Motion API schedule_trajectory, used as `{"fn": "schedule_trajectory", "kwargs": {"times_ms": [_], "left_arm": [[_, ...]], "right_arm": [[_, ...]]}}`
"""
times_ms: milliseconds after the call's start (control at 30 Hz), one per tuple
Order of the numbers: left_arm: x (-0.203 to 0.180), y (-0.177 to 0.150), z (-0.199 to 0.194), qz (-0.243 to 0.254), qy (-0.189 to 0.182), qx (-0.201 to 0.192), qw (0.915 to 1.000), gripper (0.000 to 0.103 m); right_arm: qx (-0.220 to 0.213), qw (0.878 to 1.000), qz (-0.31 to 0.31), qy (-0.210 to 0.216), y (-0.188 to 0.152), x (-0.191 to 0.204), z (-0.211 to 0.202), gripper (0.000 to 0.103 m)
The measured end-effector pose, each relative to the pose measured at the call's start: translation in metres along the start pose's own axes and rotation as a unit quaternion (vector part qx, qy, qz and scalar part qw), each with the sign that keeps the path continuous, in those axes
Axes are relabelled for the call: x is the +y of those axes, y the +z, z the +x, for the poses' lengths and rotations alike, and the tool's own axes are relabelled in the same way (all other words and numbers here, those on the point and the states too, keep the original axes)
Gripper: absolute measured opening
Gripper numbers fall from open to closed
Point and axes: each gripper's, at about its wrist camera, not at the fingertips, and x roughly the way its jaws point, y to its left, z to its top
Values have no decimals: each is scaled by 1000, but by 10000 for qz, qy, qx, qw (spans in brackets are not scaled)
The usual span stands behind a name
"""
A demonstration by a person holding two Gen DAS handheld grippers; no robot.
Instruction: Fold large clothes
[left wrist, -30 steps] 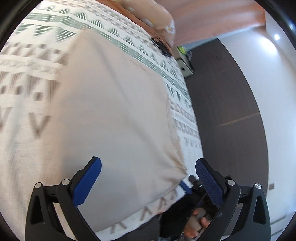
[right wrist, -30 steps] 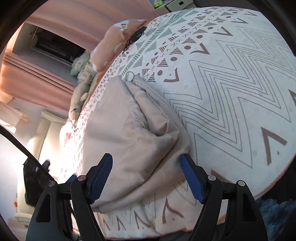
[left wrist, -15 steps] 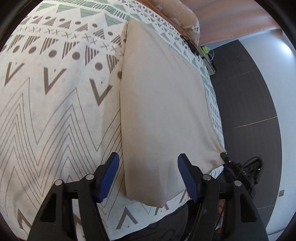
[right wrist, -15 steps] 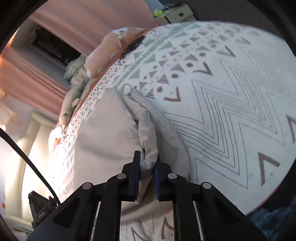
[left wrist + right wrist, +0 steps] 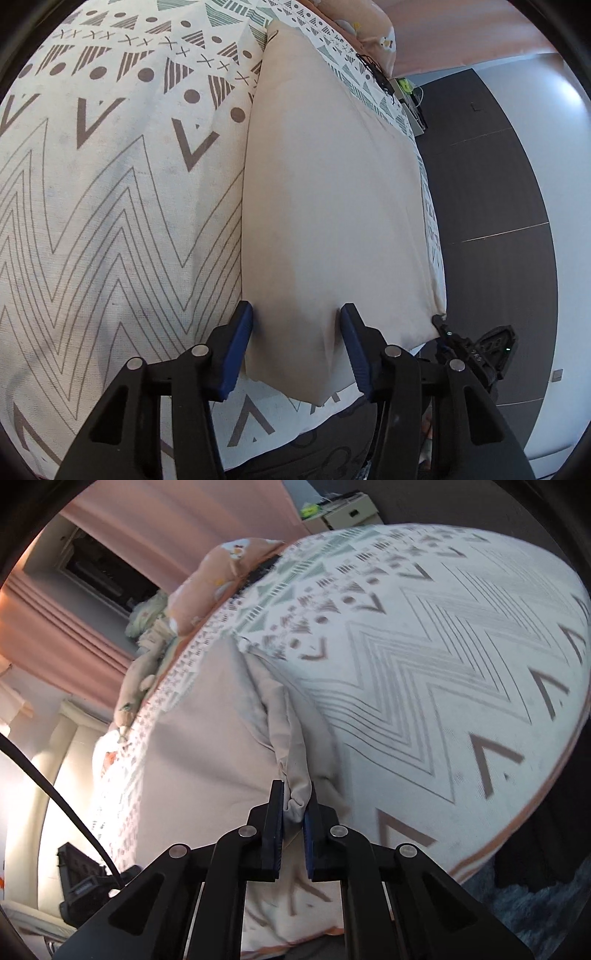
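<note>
patterned bed carries beige garment, peach pillow.

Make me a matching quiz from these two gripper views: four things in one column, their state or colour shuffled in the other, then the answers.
Things:
1. left gripper
2. right gripper
3. beige garment
4. curtain

States:
A. pink, hanging behind the bed
B. shut on a bunched fabric edge
C. open, fingers straddling the cloth's near end
D. lying on the patterned bedspread

Pairs: 1-C, 2-B, 3-D, 4-A
</note>
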Motion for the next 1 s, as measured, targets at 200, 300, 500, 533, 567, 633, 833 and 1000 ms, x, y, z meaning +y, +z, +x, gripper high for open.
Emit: {"fn": "schedule_trajectory", "kwargs": {"times_ms": [200, 300, 500, 533, 567, 633, 833, 1000], "left_arm": [[-7, 8, 6, 54, 22, -5, 10000, 50], [-8, 12, 10, 30, 30, -36, 10000, 50], [-11, 18, 11, 10, 107, -34, 9999, 50], [-11, 21, 10, -2, 90, -70, 9999, 50], [-11, 25, 8, -18, 58, -116, 9999, 50], [-6, 26, 1, -64, 30, -159, 9998, 51], [-13, 42, -6, 11, 256, -326, 9991, 68], [-15, 58, -15, 66, 343, -567, 9978, 81]], "right_arm": [[37, 9998, 189, 33, 3, -1, 8, 6], [10, 9999, -113, -91, 11, 7, 9, 6], [298, 9995, -128, 14, 21, 5, 13, 8], [365, 9993, -62, 8, 24, 2, 14, 15], [419, 9991, -36, -110, 27, 1, 13, 22], [258, 9986, -177, -418, 35, 7, 4, 53], [111, 9965, -758, -346, 63, 38, -8, 67], [359, 9900, -1358, -150, 83, 73, 0, 67]]}}
